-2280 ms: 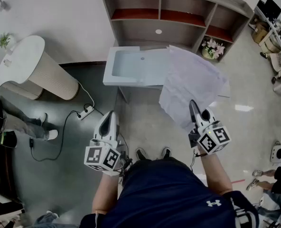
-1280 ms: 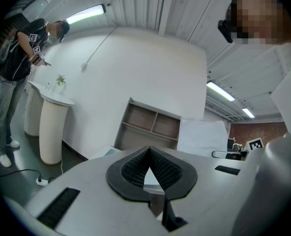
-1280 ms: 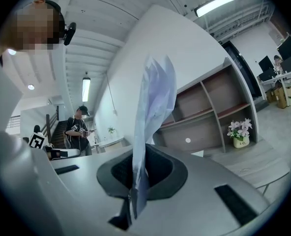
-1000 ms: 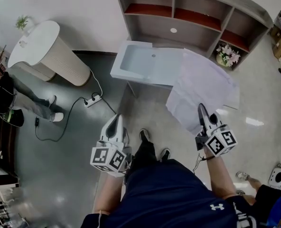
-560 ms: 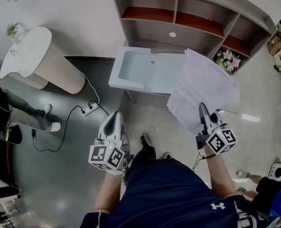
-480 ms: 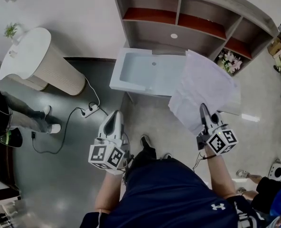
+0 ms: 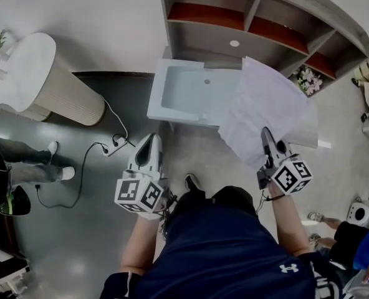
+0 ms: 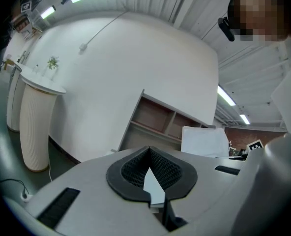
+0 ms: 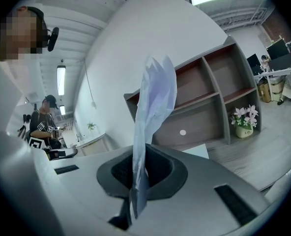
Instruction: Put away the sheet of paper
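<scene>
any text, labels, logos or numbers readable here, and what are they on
No word or number can be read anywhere.
Shirt: a white brand logo, no letters.
Cube on the left claw and cube on the right claw: black and white square patterns only.
Flower pot: small print, too small to read.
Sheet of paper: nothing readable.

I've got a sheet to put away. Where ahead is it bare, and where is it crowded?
The white tray is bare on its left, bordered by the shelf unit behind; the sheet of paper in the right gripper hides its right. The upper red-floored compartments look bare. Crowded: the flowers stand in the lower right compartment.
</scene>
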A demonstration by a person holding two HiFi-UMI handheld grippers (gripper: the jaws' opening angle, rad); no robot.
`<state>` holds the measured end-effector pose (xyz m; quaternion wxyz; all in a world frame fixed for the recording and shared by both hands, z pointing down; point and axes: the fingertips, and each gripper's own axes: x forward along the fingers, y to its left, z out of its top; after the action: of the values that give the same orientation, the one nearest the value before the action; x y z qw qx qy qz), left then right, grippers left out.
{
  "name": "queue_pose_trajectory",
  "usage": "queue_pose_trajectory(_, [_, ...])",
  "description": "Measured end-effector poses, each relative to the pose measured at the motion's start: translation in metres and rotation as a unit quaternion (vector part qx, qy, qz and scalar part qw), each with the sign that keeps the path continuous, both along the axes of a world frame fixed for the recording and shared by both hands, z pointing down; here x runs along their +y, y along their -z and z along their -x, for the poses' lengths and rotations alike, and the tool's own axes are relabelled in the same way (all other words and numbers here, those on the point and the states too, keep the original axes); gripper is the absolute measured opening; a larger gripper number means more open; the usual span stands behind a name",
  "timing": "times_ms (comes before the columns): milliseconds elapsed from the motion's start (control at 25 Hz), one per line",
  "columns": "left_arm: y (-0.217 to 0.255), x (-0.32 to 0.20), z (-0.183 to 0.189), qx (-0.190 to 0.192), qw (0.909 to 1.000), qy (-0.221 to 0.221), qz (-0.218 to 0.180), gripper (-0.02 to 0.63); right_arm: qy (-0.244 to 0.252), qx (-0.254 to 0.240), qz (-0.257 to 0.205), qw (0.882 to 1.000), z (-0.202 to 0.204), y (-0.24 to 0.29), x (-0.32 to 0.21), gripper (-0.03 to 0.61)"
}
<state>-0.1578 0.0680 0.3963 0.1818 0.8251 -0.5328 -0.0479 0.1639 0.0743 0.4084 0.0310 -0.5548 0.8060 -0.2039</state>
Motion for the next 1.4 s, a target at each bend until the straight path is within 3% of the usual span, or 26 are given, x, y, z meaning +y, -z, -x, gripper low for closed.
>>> queue_pose_trajectory(360, [-0.02, -0.027, 0.02, 0.02, 0.9996, 0.001, 0.02, 0.015, 0.021, -0.014, 0.042, 0.999, 0.032, -0.022, -0.034, 0.015])
queue_pose_trajectory(800, [-0.025, -0.063, 0.029, -0.007, 0.9992, 0.019, 0.034, 0.015, 0.045, -0.074, 0.078, 0.993, 0.045, -0.061, -0.095, 0.015])
queue_pose_trajectory(1040, [-0.032, -0.096, -0.009, -0.021, 0.9984, 0.023, 0.047, 0.015, 0.072, -0.089, 0.101, 0.988, 0.03, -0.078, -0.128, 0.015])
queue_pose_trajectory(1400, [-0.048, -0.146, -0.031, -0.046, 0.9948, 0.049, 0.077, 0.015, 0.101, -0.133, 0.144, 0.975, 0.013, -0.113, -0.191, 0.015])
